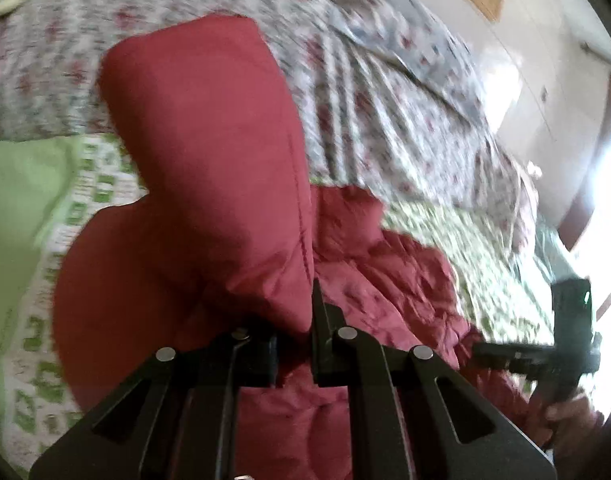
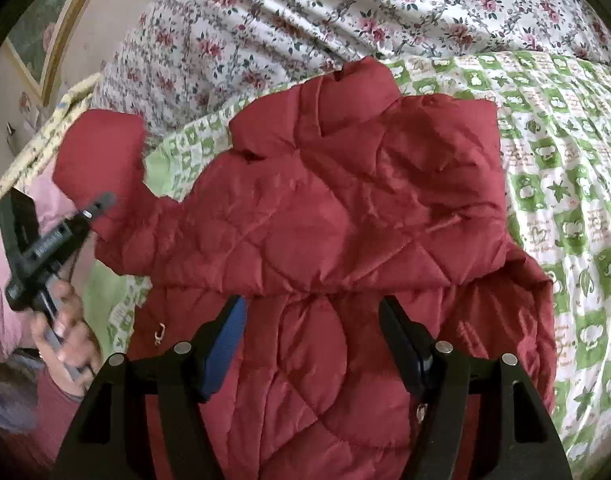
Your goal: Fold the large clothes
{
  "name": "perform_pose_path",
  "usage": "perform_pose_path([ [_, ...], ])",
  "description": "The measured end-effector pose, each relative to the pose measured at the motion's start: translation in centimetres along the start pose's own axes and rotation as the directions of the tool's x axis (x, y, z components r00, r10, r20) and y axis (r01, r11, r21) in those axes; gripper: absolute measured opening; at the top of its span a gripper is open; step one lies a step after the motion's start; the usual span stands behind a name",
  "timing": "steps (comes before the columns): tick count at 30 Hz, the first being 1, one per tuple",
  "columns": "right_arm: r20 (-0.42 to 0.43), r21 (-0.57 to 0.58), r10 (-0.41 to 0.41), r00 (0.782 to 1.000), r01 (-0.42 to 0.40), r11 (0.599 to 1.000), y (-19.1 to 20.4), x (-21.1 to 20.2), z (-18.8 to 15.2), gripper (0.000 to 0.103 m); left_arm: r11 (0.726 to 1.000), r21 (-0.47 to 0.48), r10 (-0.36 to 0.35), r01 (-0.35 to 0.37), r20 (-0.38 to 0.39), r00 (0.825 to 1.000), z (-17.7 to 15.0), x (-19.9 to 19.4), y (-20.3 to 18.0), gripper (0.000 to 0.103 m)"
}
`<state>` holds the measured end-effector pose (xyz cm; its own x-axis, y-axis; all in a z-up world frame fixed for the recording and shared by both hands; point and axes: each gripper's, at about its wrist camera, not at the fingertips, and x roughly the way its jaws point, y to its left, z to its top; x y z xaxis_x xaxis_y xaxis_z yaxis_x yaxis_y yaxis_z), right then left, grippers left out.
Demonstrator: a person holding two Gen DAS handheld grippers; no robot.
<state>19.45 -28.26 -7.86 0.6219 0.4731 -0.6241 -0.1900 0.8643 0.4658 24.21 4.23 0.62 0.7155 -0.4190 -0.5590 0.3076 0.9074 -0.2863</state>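
— What was your red quilted jacket (image 2: 345, 208) made of?
— Padded cloth with a faint sheen, stitched in curved lines and creased all over.
— And under it?
— You had a matt green-and-white checked sheet (image 2: 565, 184) and a floral cotton cover (image 2: 289, 20), both wrinkled.
— Your right gripper (image 2: 311, 344)?
— Matt black plastic, silver metal pins, ribbed blue pads (image 2: 221, 352).

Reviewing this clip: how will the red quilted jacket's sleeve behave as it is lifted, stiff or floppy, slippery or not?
The sleeve, pinched in the left tongs, is puffy and holds a rounded shape, so probably floppy yet springy. The red quilted jacket looks padded, likely light for its bulk. Its smooth, faintly shiny fabric may slip.
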Motion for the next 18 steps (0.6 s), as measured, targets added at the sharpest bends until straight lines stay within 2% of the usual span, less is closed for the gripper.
perform_pose_path([
  [9,0.041,0.106,0.075,0.996,-0.079,0.991,-2.6,0.1,1.7,0.072,0.994,0.099,-0.021,0.034,-0.133,0.991,-2.1,6.3,-5.0,0.009],
  [14,0.054,0.162,0.121,0.991,-0.128,0.978,-3.9,0.8,2.8,0.072,0.987,0.148,-0.040,0.068,-0.183,0.982,-3.8,8.4,-7.3,0.009],
  [18,0.051,0.219,0.170,0.984,-0.177,0.960,-4.7,2.1,4.0,0.079,0.980,0.175,-0.052,0.091,-0.216,0.975,-4.9,9.5,-8.9,0.009],
])
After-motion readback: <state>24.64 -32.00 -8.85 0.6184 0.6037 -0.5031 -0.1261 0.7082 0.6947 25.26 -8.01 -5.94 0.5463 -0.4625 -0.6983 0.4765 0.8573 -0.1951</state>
